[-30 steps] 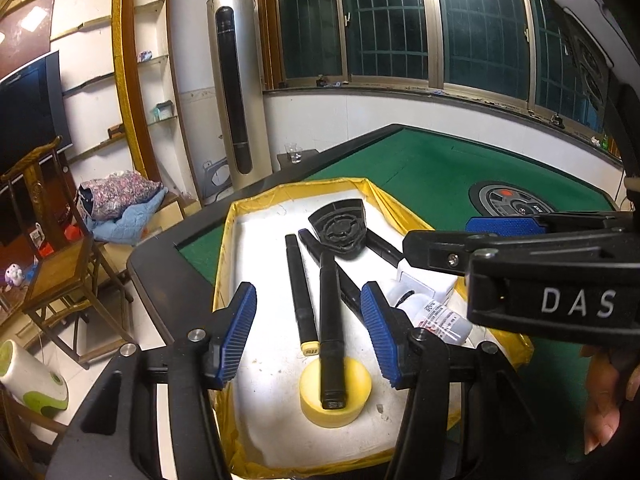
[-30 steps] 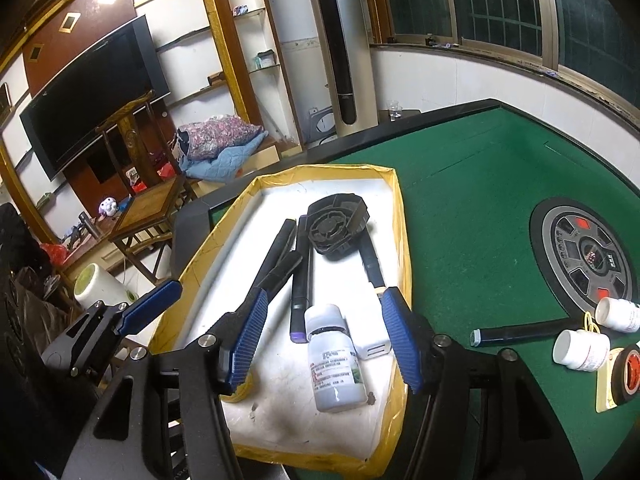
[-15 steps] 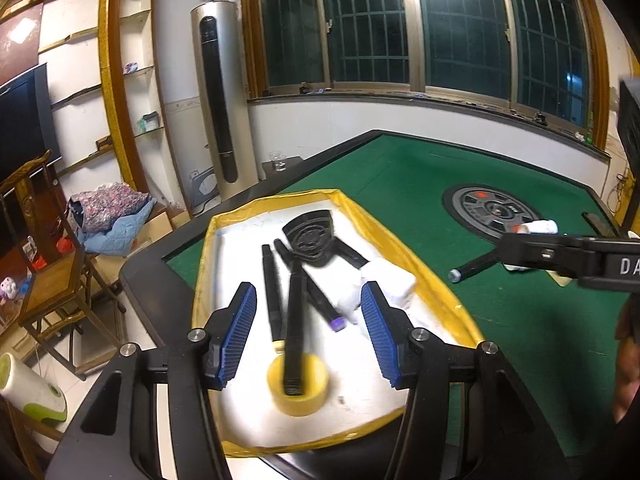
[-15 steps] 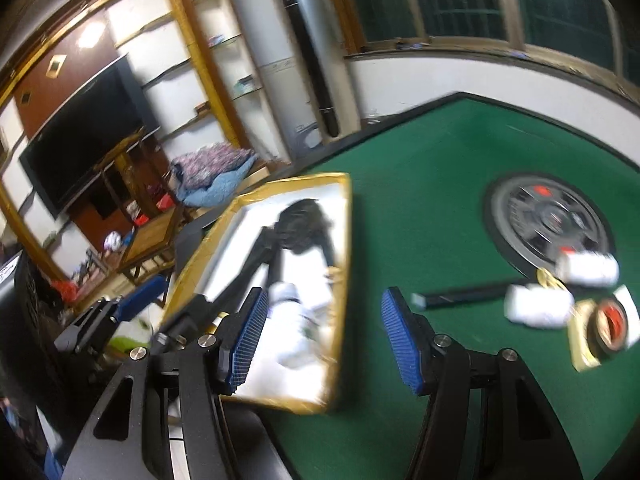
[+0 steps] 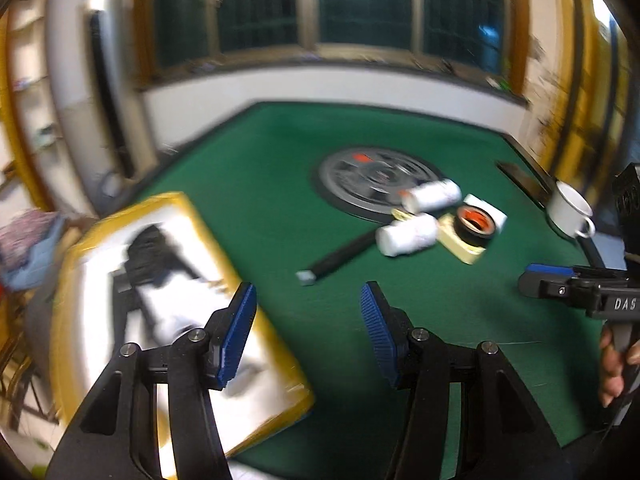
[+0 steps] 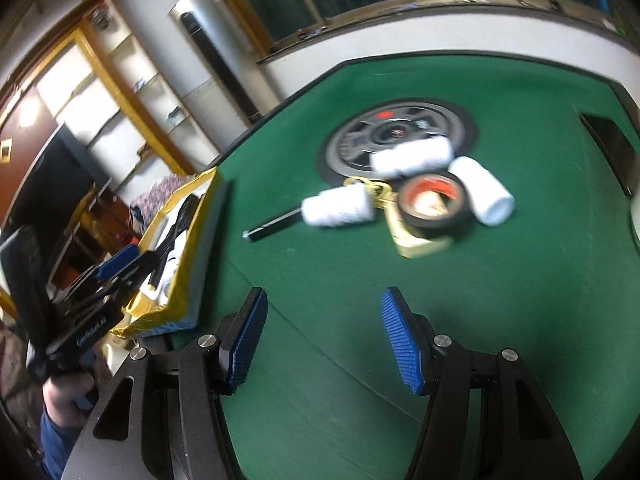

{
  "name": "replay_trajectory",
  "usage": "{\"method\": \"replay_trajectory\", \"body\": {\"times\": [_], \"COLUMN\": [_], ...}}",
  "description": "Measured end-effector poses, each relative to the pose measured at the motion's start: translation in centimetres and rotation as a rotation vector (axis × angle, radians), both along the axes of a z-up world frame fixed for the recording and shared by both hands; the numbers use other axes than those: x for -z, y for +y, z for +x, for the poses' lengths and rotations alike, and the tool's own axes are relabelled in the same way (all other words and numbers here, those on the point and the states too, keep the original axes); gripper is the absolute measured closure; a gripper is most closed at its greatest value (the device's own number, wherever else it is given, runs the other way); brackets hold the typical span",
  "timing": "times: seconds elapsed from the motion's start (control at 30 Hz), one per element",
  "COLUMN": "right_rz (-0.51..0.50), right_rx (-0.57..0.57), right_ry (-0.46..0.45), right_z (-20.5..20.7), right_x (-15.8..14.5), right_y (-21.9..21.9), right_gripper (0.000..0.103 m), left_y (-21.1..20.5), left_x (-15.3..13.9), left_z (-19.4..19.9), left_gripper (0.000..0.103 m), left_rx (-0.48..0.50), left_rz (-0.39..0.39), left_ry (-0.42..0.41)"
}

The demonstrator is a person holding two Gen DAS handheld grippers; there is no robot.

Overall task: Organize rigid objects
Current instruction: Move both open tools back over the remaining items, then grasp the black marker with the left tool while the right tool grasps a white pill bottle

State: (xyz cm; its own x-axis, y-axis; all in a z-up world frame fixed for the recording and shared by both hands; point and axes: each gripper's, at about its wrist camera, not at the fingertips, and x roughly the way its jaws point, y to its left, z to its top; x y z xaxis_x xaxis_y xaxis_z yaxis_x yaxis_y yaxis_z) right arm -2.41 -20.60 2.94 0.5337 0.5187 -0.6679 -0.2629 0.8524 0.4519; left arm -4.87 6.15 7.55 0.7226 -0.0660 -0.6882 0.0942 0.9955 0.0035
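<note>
Above the green tabletop (image 6: 320, 280), the left gripper (image 5: 308, 332) and right gripper (image 6: 322, 336) both hang spread apart, gripping nothing; bottles (image 6: 340, 210) lie mid-table.

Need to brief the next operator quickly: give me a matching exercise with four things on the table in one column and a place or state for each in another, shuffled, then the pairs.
Things
1. tape roll
2. black stick
3. mug
4. yellow-rimmed tray

Places or states
A. at the table's left edge, holding black tools
B. upright near the table's right edge
C. lying on a beige card
D. flat on the green felt, one end at a white bottle

Pairs: 1-C, 2-D, 3-B, 4-A
</note>
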Motion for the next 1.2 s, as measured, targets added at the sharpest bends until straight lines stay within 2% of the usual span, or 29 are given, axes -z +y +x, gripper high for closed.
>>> {"method": "replay_trajectory", "body": {"times": [0.1, 0.27, 0.4, 0.5, 0.57, 0.6, 0.7, 0.93, 1.0, 1.1, 1.2], "right_rz": [0.013, 0.048, 0.068, 0.074, 0.069, 0.07, 0.076, 0.083, 0.081, 0.076, 0.088], "right_rx": [0.02, 0.011, 0.006, 0.009, 0.019, 0.024, 0.043, 0.073, 0.078, 0.075, 0.064], "right_ry": [0.012, -0.007, 0.01, 0.019, 0.019, 0.02, 0.022, 0.017, 0.014, 0.021, 0.031], "right_z": [0.5, 0.3, 0.5, 0.7, 0.9, 0.9, 1.0, 1.1, 1.0, 1.3, 1.7], "right_x": [0.2, -0.4, -0.1, 0.1, 0.2, 0.3, 0.3, 0.3, 0.4, 0.6, 0.4], "right_y": [-1.2, -1.9, -2.1, -2.2, -2.5, -2.6, -3.1, -3.7, -3.7, -3.5, -2.7], "right_gripper": [0.049, 0.049, 0.049, 0.049, 0.049, 0.049, 0.049, 0.049, 0.049, 0.049, 0.049], "left_y": [-2.1, -3.6, -4.2, -4.5, -4.7, -5.0, -6.2, -7.7, -7.3, -6.7, -6.9], "left_x": [1.2, 4.1, 5.2, 5.9, 5.9, 5.8, 5.7, 5.6, 5.5, 5.4, 5.5], "left_z": [3.6, 8.7, 11.0, 12.3, 12.5, 12.4, 11.0, 3.1, 0.9, -1.6, -1.9], "left_gripper": [0.05, 0.05, 0.05, 0.05, 0.056, 0.072, 0.09, 0.091, 0.091, 0.091, 0.091], "left_rx": [0.069, 0.117, 0.124, 0.111, 0.108, 0.11, 0.142, 0.171, 0.17, 0.159, 0.152], "left_rz": [0.052, 0.111, 0.127, 0.108, 0.081, 0.067, 0.089, -0.004, -0.078, -0.085, -0.051], "left_ry": [0.085, 0.236, 0.281, 0.323, 0.323, 0.323, 0.309, 0.261, 0.269, 0.267, 0.255]}}
